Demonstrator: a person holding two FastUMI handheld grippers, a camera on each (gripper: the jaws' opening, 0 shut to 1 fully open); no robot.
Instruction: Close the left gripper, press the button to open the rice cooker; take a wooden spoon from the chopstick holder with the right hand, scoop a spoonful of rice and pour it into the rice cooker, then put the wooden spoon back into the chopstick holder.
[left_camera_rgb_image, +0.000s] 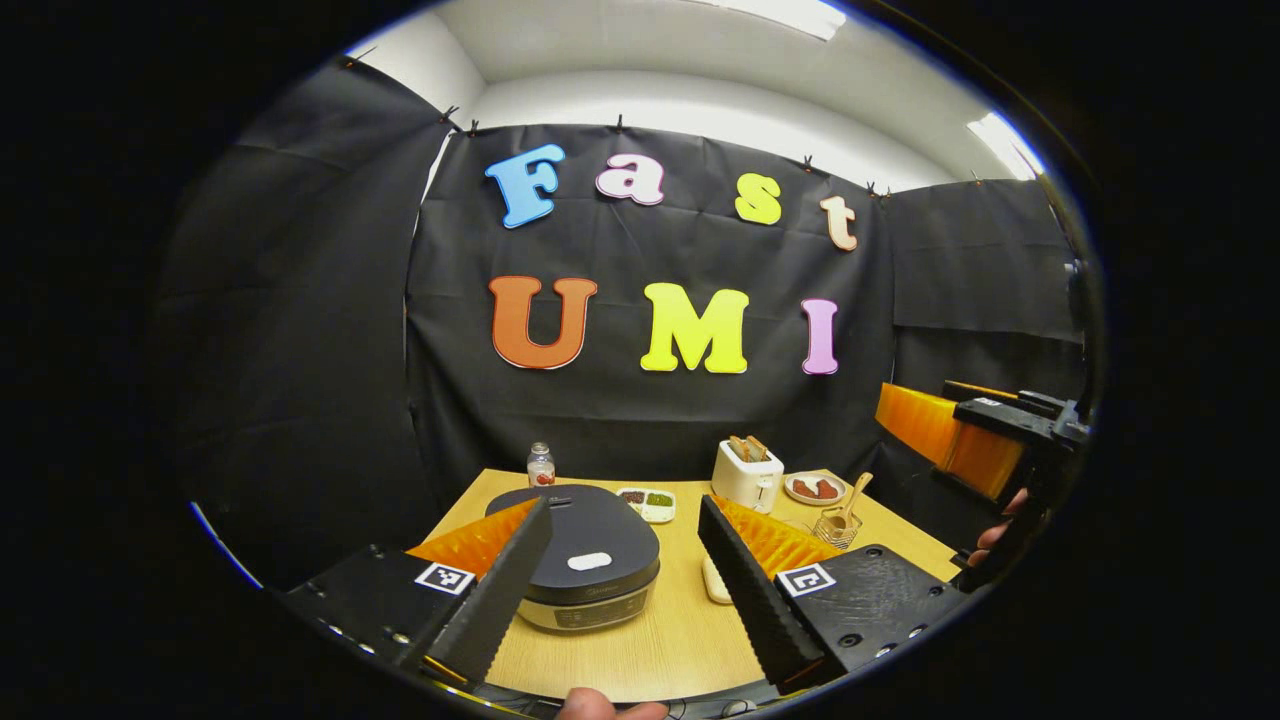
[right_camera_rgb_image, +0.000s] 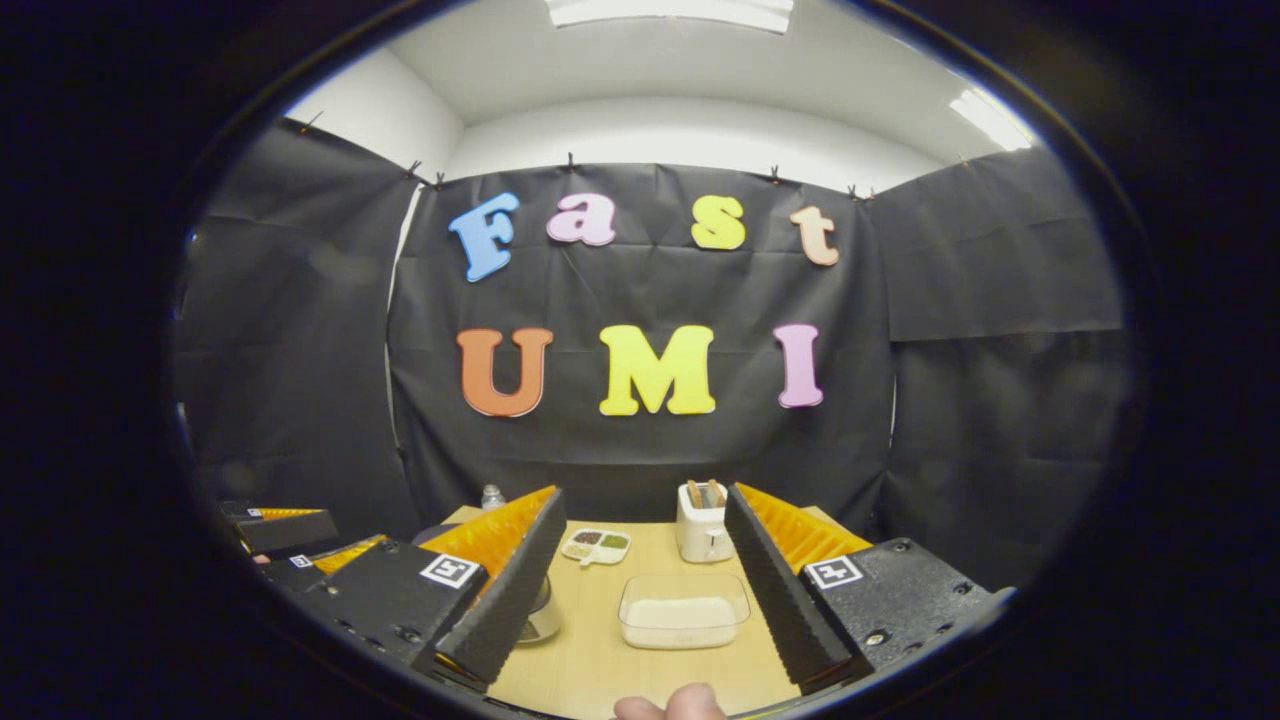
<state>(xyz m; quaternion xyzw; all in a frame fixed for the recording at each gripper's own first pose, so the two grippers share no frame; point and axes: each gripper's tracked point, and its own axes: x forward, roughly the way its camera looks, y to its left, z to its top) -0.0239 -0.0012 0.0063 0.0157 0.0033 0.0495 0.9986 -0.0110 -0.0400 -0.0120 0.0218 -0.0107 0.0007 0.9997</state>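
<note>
The rice cooker (left_camera_rgb_image: 575, 555) stands closed on the wooden table (left_camera_rgb_image: 660, 640), its dark lid bearing a pale button (left_camera_rgb_image: 589, 561). My left gripper (left_camera_rgb_image: 625, 505) hovers open above and in front of it, the fingers straddling the cooker. A wooden spoon (left_camera_rgb_image: 852, 497) stands in the wire chopstick holder (left_camera_rgb_image: 838, 527) at the right. In the right gripper view, a clear container of rice (right_camera_rgb_image: 683, 610) lies between the fingers of my open right gripper (right_camera_rgb_image: 645, 492), which holds nothing. The cooker's edge (right_camera_rgb_image: 543, 615) peeks out behind its left finger.
A white toaster (left_camera_rgb_image: 747, 472) with bread, a plate of food (left_camera_rgb_image: 815, 488), a divided condiment dish (left_camera_rgb_image: 647, 503) and a small bottle (left_camera_rgb_image: 540, 465) line the table's far edge. The right gripper (left_camera_rgb_image: 940, 425) and a hand (left_camera_rgb_image: 1000, 530) hang at the far right.
</note>
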